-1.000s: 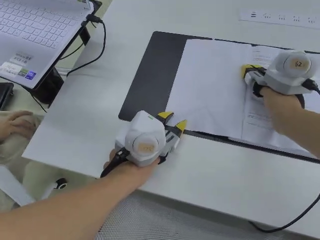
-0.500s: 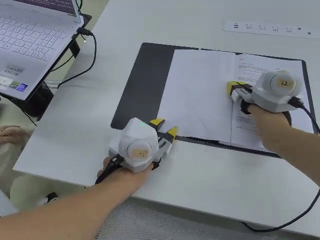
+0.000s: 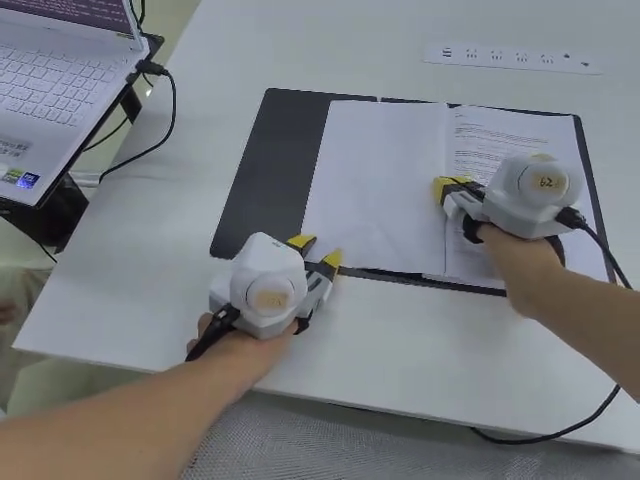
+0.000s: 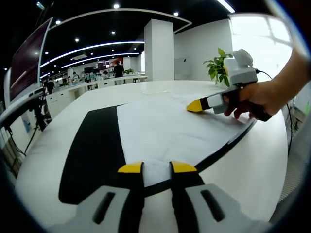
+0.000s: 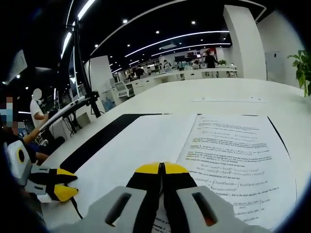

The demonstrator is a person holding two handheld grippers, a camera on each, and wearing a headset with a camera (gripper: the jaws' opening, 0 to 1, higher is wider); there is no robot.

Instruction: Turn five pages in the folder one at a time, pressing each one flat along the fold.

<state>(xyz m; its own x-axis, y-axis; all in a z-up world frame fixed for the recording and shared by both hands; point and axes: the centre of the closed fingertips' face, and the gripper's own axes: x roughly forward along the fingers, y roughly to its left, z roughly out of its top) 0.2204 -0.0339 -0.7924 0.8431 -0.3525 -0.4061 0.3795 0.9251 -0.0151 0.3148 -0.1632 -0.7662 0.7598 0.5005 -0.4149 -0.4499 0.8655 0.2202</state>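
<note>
The black folder [image 3: 262, 170] lies open on the white table. A blank turned page [image 3: 375, 185] lies over its left half and a printed page [image 3: 505, 135] over its right. My right gripper [image 3: 445, 187] is shut, its yellow tips down on the paper at the fold between the two pages. In its own view the shut right gripper [image 5: 161, 168] points along the printed page [image 5: 233, 150]. My left gripper [image 3: 316, 251] is open at the near edge of the blank page. Its own view shows the left gripper [image 4: 157, 168] spread just above that edge, with nothing visibly clamped.
A white laptop [image 3: 50, 70] stands at the far left with a black cable [image 3: 165, 105] running across the table. A white power strip [image 3: 515, 57] lies beyond the folder. The table's front edge [image 3: 400, 405] runs close below my hands, and the right gripper's cable [image 3: 560, 425] hangs over it.
The head camera has shifted. My right gripper has slid a little toward me along the fold, still shut. The left gripper stays open at the page's near edge.
</note>
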